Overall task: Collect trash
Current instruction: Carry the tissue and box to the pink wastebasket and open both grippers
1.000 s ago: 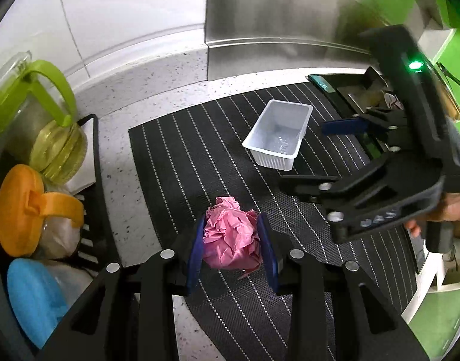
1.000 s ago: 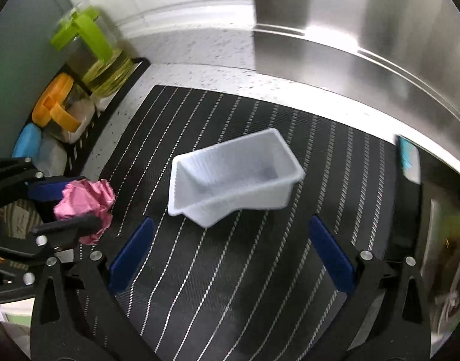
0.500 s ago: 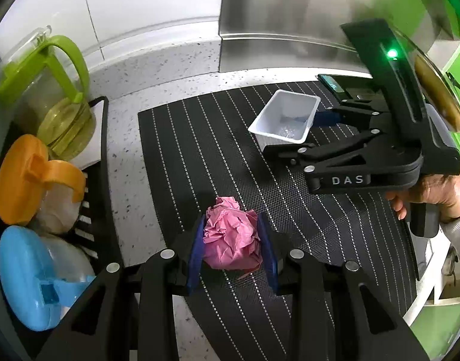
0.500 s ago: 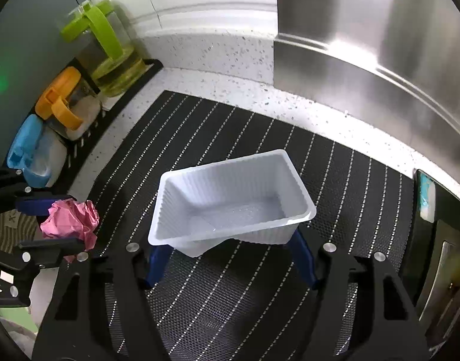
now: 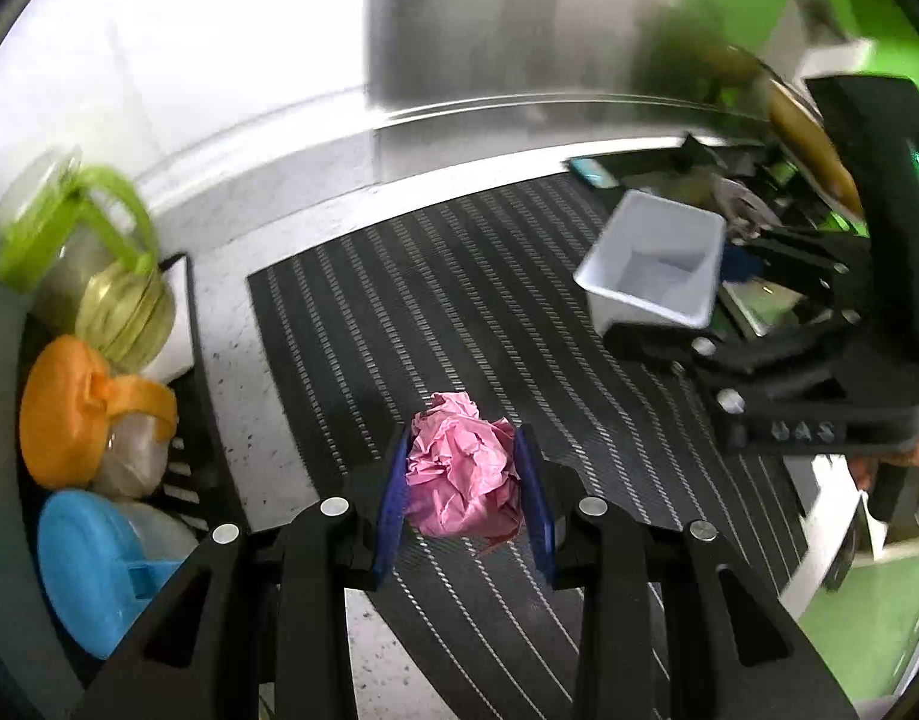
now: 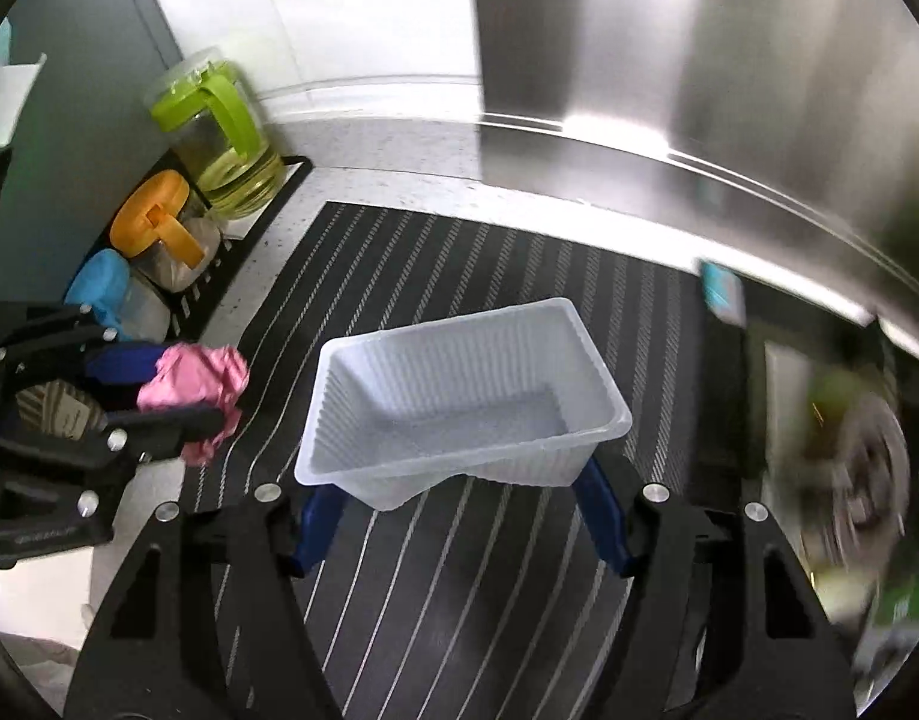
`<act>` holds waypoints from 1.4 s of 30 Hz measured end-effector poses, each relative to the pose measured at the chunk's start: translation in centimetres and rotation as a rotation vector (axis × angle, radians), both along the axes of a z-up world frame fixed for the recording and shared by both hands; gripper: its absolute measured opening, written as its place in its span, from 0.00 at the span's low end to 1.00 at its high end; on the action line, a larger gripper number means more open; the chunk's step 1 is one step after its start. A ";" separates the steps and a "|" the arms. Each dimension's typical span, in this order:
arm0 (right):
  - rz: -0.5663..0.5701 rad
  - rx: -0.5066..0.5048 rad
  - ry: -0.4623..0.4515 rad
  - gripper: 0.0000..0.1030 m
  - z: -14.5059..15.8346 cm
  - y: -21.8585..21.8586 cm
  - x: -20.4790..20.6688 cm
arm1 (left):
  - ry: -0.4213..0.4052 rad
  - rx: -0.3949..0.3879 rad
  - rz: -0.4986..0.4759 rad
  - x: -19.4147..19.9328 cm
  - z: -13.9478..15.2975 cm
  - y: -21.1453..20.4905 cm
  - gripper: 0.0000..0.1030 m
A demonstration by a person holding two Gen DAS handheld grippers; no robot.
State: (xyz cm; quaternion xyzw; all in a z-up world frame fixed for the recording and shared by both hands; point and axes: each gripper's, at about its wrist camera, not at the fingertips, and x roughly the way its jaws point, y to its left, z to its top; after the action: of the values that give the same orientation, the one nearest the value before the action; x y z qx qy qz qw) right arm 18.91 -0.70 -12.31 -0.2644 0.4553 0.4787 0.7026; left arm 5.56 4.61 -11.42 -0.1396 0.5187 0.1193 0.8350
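left gripper [image 5: 462, 495]: jaws closed in on the crumpled pink paper ball [image 5: 462, 480], both blue pads pressed into its sides. ball looks lifted just clear of the black striped woven mat [image 5: 435, 312], though i can't be sure it is off the surface.

right gripper [image 6: 459, 513]: jaws narrowed on the white ribbed plastic tray [image 6: 465, 396], gripping it low across the near end. tray is tilted, open side up, far end hanging over the mat. from the left view it sits near the mat's right edge.

my read of the step: both pieces of trash are in hand, carry-off comes next. no bin visible in either view, so i can't tell the direction to head.

notes for doing it well:
- the tray is thin and held at one end only; i'd keep squeeze steady, no harder, or the wall may buckle and pop out.
- paper ball is soft; hold is central, fine as is.
- keep the grippers well apart while swinging; they sit near each other now.
- lidded jugs in green [image 6: 219, 138], orange [image 6: 153, 222] and blue [image 6: 108, 294] stand in a rack on the desk [image 5: 261, 396] to the left; stay off them.
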 end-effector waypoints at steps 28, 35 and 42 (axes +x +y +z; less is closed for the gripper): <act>-1.110 0.012 -0.085 0.65 3.4 -38.7 -23.6 | -0.088 -0.069 -1.017 -4.6 2.2 -32.5 0.33; -1.197 -0.003 -0.018 0.65 -2.6 -48.6 -25.5 | -0.034 -0.077 -1.019 -6.0 -3.3 -40.4 0.33; -1.207 -0.012 0.086 0.65 -12.6 -53.7 -22.8 | 0.037 -0.086 -0.989 -4.5 -11.5 -44.5 0.33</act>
State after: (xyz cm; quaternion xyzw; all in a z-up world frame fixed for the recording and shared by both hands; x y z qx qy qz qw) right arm -3.85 -54.36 -24.92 0.0564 0.5555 0.0032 0.8296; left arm 1.08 -39.90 -22.94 0.0912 0.5417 -0.3103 0.7758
